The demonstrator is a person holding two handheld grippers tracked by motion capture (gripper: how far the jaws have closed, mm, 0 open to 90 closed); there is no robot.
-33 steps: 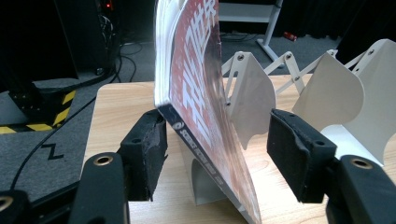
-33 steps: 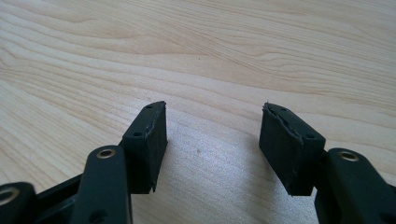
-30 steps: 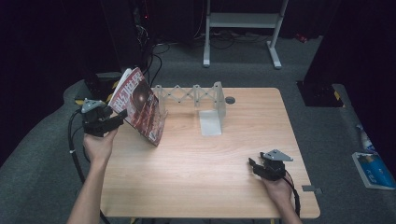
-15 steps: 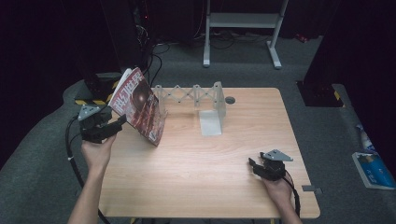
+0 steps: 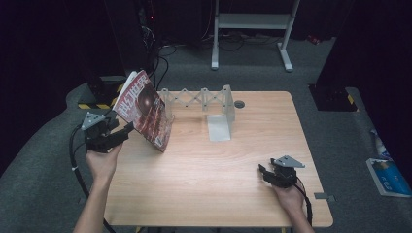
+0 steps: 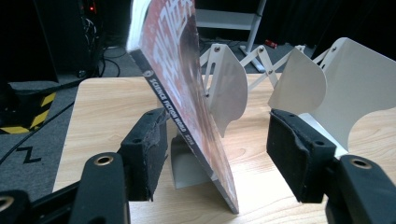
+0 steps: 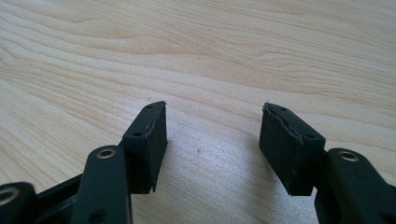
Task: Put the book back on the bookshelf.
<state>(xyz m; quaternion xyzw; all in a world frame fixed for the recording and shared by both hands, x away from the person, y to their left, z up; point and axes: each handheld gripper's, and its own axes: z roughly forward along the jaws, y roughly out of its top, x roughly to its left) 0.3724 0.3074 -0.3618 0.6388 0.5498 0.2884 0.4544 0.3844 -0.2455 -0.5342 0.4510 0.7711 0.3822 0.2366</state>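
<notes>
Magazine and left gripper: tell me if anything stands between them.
Nothing visible does. The left gripper is open with the tilted magazine already between its jaws, its spine toward the camera. The white folding rack stands behind the magazine, on the far side from the gripper, not in the way.

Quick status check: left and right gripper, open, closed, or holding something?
Left gripper: open, the leaning magazine stands between its jaws, pads not pressing on it.
Right gripper: open, nothing between the jaws, over the table.
</notes>
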